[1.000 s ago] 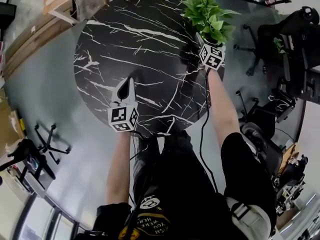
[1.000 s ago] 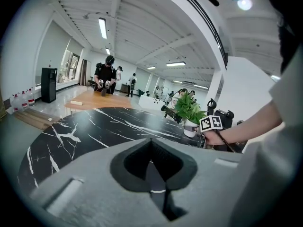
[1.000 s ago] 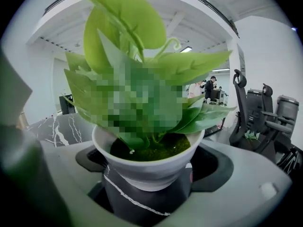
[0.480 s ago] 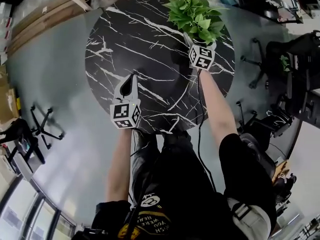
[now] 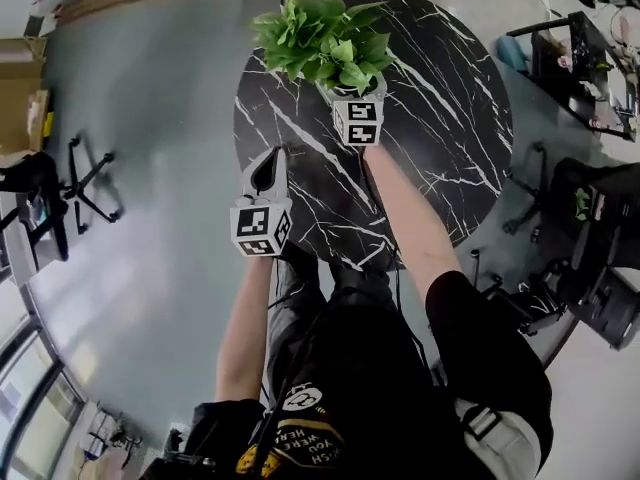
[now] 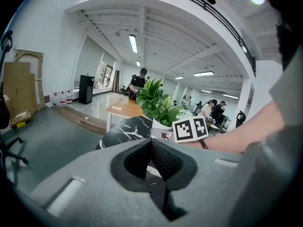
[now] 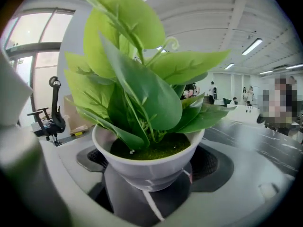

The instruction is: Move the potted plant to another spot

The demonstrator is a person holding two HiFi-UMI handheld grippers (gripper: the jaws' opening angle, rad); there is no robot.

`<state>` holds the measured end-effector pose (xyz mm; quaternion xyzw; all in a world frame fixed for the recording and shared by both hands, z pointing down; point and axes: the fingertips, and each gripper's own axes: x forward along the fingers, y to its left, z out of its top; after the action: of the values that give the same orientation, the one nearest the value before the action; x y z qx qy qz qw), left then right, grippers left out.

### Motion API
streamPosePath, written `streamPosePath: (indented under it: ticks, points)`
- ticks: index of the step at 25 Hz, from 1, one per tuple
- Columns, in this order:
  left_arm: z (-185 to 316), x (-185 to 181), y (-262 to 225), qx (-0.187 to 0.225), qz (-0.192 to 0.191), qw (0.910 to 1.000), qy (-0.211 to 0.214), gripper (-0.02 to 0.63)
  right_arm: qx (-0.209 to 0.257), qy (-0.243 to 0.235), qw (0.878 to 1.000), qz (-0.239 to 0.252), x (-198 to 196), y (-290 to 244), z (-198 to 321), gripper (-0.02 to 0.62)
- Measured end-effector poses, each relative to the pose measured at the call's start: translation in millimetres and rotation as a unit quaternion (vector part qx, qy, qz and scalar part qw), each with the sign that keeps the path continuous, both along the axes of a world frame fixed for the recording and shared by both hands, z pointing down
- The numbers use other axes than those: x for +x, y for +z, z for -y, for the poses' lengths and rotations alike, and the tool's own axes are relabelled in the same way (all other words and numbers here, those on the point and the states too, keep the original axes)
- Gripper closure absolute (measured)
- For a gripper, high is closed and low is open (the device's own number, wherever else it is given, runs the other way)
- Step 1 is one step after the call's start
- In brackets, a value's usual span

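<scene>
Green leaves are sticking up out of the potted plant (image 5: 322,40), and its white pot (image 7: 147,163) is sitting between the two jaws of the right gripper (image 5: 351,94). The jaws are squeezing the pot from both sides, with the dark pads (image 7: 217,162) pressing on its round wall. The plant is standing upright. It is over the far left part of the round black table (image 5: 445,118) with white lines, close to the rim. I cannot tell if the pot is touching the table top or hanging a little above it. The marker cube (image 5: 358,122) of the right gripper is sitting just behind the pot, nearer the person, and the person's right arm (image 5: 405,218) is reaching across the table to it.

The left gripper (image 5: 271,166) is hovering at the near left edge of the table, well apart from the plant. Its jaws are pressed together and are holding nothing. Grey floor (image 5: 150,118) is spreading out round the table, and a black chair (image 5: 45,183) is standing on it far off to the left.
</scene>
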<state>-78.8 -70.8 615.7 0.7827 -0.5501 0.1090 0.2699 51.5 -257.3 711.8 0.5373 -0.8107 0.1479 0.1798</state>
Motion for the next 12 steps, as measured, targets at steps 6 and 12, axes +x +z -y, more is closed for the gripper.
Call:
streamPosePath:
  ticks: [6, 12]
  points:
    - [-20.3, -54.9, 0.1, -0.005, -0.002, 0.9985, -0.055, 0.604, 0.000, -0.078, 0.997, 0.002, -110.6, 0.3, -10.9, 0.075]
    - [-30.4, -81.3, 2.2, -0.014, -0.009, 0.9964, -0.083, 0.604, 0.003, -0.113, 0.994, 0.005, -156.2, 0.4, -21.5, 0.075]
